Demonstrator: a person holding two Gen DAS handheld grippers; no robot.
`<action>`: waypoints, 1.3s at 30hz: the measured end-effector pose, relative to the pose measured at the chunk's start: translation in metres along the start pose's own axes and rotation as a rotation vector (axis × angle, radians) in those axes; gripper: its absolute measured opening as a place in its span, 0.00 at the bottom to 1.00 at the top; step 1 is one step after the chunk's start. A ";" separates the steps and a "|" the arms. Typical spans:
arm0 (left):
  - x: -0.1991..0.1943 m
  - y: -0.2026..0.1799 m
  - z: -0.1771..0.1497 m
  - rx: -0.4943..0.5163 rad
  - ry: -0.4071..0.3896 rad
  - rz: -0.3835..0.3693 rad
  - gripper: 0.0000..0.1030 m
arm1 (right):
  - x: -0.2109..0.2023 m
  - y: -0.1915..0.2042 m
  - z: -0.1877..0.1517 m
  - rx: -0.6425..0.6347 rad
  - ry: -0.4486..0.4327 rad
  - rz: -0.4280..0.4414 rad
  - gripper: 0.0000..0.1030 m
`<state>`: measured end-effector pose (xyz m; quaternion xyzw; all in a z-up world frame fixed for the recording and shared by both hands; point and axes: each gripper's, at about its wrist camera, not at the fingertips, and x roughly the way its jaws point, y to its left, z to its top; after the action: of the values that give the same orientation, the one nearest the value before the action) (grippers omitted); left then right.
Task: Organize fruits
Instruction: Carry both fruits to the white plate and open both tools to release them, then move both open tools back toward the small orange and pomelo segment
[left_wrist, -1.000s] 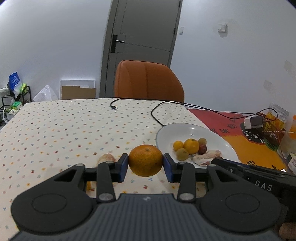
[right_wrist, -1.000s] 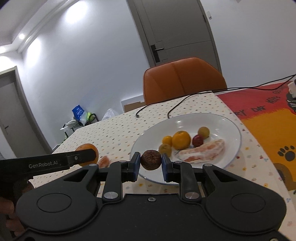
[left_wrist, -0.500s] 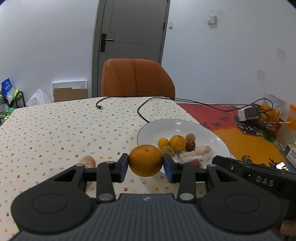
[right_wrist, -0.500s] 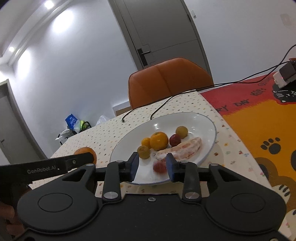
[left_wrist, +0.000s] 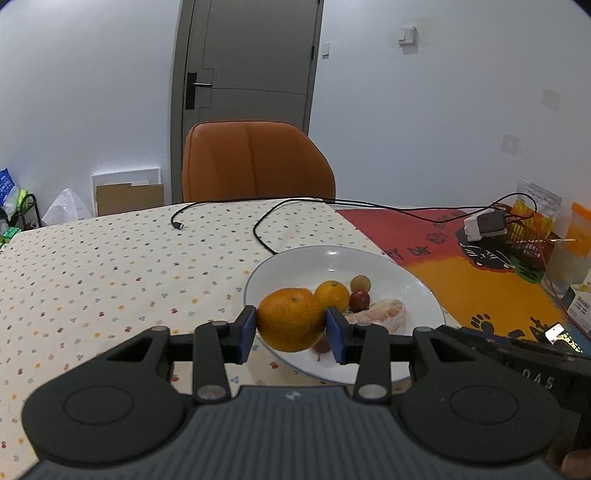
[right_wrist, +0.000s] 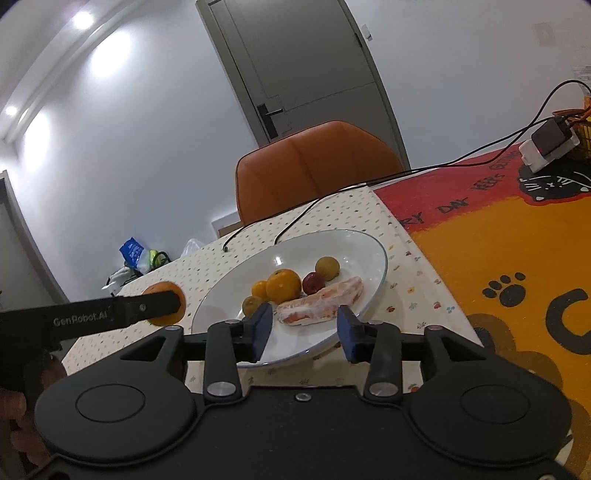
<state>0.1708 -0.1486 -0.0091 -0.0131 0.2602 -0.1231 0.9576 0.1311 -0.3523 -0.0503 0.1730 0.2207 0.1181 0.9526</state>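
Left gripper (left_wrist: 291, 328) clamps an orange (left_wrist: 290, 319) at the plate (left_wrist: 376, 266) rim, right gripper (right_wrist: 303, 330) gapes empty; next, lower and release onto bare plate.

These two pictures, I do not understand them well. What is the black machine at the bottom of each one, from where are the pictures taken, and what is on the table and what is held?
There is no robot here. A person holds a hand tool with a two-finger claw in each hand, and a small wide-angle camera on each tool looks forward along its fingers. So the black shape at the bottom is the tool itself.

One picture comes from the left claw. It is shut on a large orange, held near the edge of a white plate.

The other picture comes from the right claw, which is open and holds nothing. The left tool shows at its left side.

The plate stands on a dotted tablecloth and holds a smaller orange, several small round fruits and a peeled fruit piece. Black cables also lie on the table.
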 end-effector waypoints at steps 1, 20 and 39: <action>0.001 0.000 0.001 -0.005 0.000 0.001 0.38 | 0.001 0.001 -0.001 -0.003 0.001 -0.002 0.45; -0.020 0.047 0.005 -0.117 -0.038 0.110 0.68 | 0.006 0.019 -0.003 -0.033 0.022 0.028 0.60; -0.047 0.112 -0.016 -0.204 -0.041 0.236 0.79 | 0.022 0.065 -0.010 -0.094 0.069 0.087 0.75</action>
<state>0.1495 -0.0281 -0.0101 -0.0821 0.2513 0.0179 0.9642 0.1359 -0.2840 -0.0427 0.1333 0.2398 0.1754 0.9455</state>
